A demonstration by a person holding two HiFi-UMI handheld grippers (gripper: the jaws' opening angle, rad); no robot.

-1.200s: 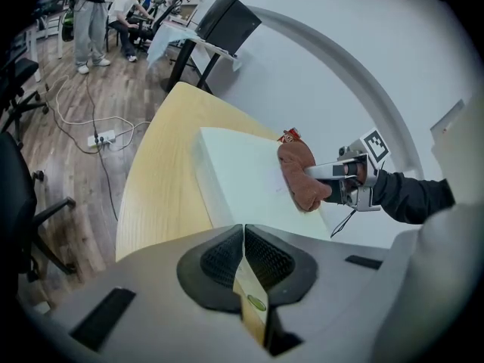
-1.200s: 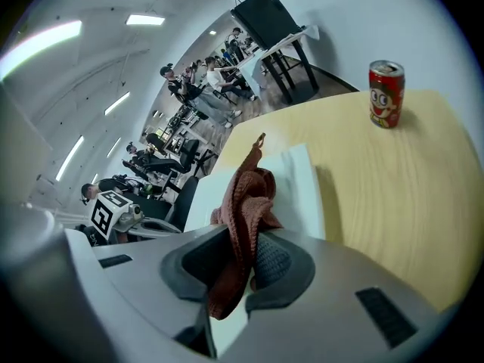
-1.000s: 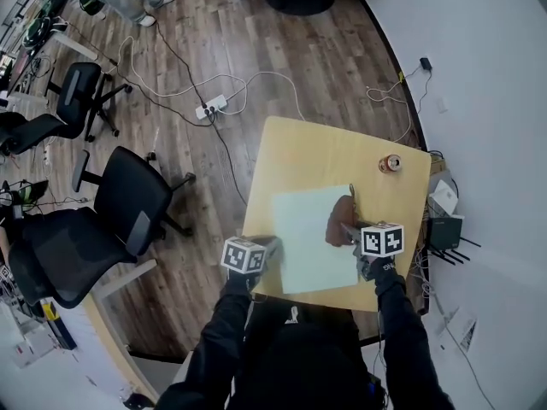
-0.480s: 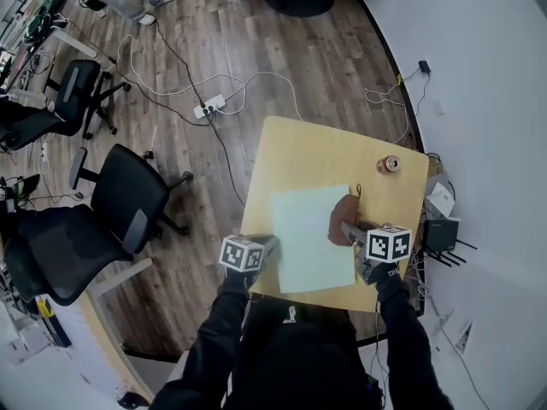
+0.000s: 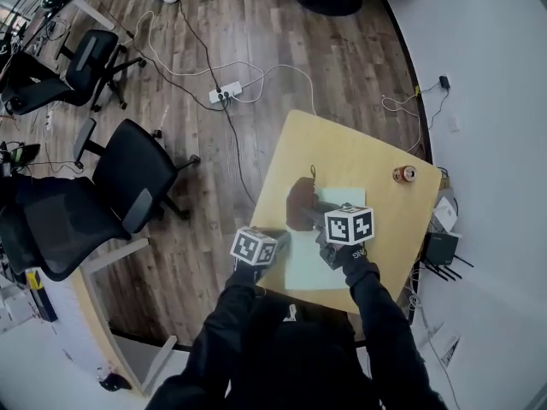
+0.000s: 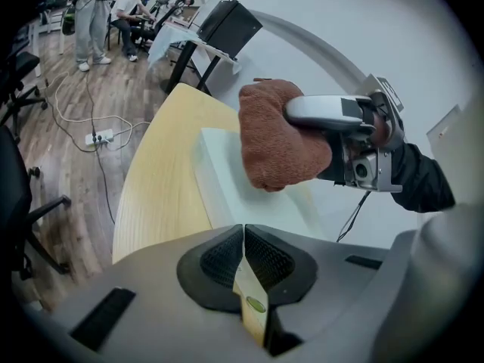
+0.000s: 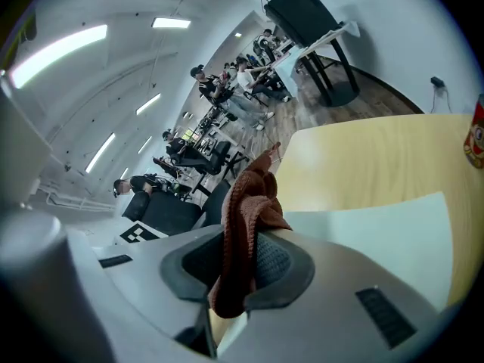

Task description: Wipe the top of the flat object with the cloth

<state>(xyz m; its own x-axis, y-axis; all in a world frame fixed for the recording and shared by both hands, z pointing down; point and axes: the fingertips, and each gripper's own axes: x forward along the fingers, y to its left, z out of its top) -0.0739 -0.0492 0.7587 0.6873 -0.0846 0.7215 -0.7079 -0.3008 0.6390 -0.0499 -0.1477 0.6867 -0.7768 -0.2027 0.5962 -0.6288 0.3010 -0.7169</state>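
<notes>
The right gripper [image 5: 314, 208] has its jaws clenched on a brown cloth [image 5: 299, 203], which bunches out past the jaw tips. In the head view the cloth sits at the upper left part of a pale green flat sheet [image 5: 309, 267], low over its top; actual contact cannot be told. The sheet lies on the wooden tabletop [image 5: 342, 148], right of centre in the frame. The left gripper [image 5: 280, 239] is at the sheet's lower left edge, its jaws pressed together with nothing between them. A can [image 5: 403, 174] stands near the tabletop's upper right corner, well apart from the sheet. A black office chair [image 5: 128, 186] stands on the floor at left.
</notes>
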